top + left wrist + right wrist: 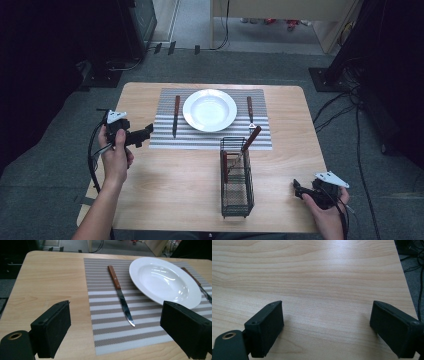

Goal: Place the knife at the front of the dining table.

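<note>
A place setting is being laid. The knife (pixel 121 296) lies flat on the striped placemat (pixel 165 131), just left of the white plate (pixel 209 110), its wooden handle toward the far edge of the bench (pixel 165 195); a fork (pixel 250 113) lies to the right of the plate. The left hand-held gripper (pixel 141 136) hovers at the placemat's left edge, released, nothing between its jaws, so the knife looks just set down and this step looks finished.

The wire caddy (pixel 236 177) stands near the front edge, right of centre, and holds at least one more wooden-handled piece (pixel 249 142) leaning toward the placemat; through the mesh I cannot tell whether it is a spoon. The next move probably calls for one hand-held gripper to reach into the caddy, pinch that handle and lift it clear of the wire.

The right hand-held gripper (pixel 299 190) rests by the front right corner, jaws apart over bare wood.

The bench is pale wood grain with rounded corners. Grey carpet surrounds it, with cables trailing at the right and dark equipment stands at both far sides.
</note>
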Demonstrator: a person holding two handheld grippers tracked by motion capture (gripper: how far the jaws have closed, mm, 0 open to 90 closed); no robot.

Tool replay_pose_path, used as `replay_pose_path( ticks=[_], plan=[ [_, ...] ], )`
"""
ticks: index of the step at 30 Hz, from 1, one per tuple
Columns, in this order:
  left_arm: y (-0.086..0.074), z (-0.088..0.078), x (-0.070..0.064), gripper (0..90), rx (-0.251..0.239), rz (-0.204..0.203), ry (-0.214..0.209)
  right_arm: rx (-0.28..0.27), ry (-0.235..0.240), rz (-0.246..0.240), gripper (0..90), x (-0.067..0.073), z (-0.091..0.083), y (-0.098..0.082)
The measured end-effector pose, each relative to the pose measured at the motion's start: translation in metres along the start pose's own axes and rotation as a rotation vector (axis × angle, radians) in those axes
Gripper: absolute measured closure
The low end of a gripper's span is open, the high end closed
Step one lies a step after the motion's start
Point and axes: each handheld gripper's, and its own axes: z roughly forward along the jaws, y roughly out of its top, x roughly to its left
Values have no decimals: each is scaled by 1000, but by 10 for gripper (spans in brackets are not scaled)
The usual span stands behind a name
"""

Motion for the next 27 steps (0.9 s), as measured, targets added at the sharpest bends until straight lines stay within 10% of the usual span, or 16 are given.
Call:
replay_pose_path(
  ticks=[16, 27],
  plan=[
    [-52, -33, 12, 98, -26, -34, -16, 0, 0, 0, 114, 0, 0, 0],
    [-93, -49, 25, 100, 5, -19, 52, 2, -1, 1, 114, 0, 0, 0]
  ],
)
